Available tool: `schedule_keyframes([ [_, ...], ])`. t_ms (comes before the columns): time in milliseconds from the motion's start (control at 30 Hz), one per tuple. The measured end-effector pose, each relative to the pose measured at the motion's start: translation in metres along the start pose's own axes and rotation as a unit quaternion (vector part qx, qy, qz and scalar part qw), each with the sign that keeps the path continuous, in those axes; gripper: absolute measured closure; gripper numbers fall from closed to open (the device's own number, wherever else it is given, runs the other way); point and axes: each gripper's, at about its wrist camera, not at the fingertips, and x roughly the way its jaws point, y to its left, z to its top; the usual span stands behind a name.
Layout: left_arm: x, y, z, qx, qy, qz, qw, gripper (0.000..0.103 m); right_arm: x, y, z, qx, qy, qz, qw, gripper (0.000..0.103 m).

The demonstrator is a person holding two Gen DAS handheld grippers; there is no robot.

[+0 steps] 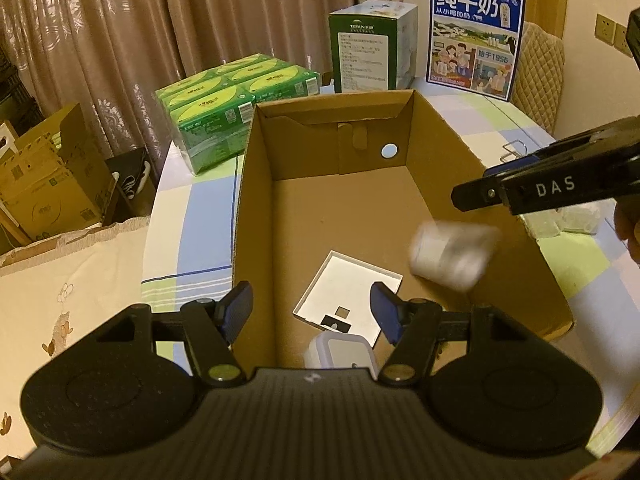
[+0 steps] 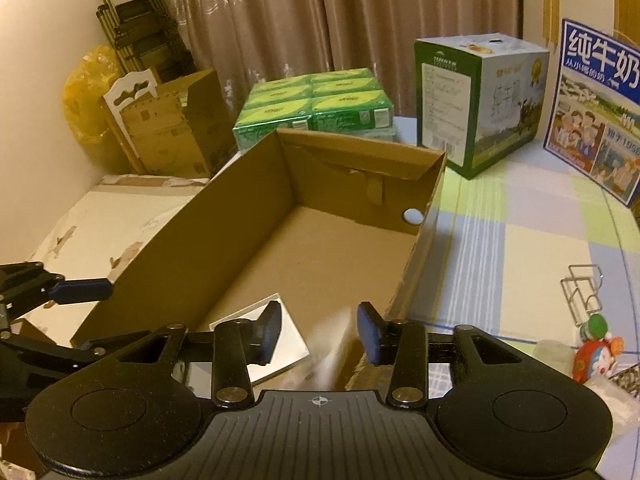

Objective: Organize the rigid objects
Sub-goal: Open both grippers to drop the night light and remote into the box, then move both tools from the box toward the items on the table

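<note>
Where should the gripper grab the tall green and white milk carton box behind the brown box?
Grip the tall green and white milk carton box across its two upright side walls, coming from above: it stands upright with flat, parallel faces and open space around its top.

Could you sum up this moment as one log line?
right gripper: open, white object dropping | left gripper: open, empty | cardboard box: holds white tray

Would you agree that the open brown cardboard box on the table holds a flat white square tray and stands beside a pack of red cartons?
Not quite: the pack of cartons is green, not red, as the left wrist view shows. The open brown cardboard box does hold the flat white square tray.
</note>
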Motion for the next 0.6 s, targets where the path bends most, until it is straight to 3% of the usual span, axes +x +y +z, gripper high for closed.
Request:
schedule_keyframes([
  [100, -0.004, -0.001, -0.001, -0.004, -0.004, 0.001, 1.0, 0.042, -0.007, -0.001, 0.0, 0.004, -0.011, 0.004, 1.0, 0.049],
  [600, -0.048, -0.028, -0.005, -0.034, -0.03, -0.005, 0.999, 0.042, -0.09, -0.006, -0.015, 0.038, -0.057, 0.004, 0.998, 0.048],
])
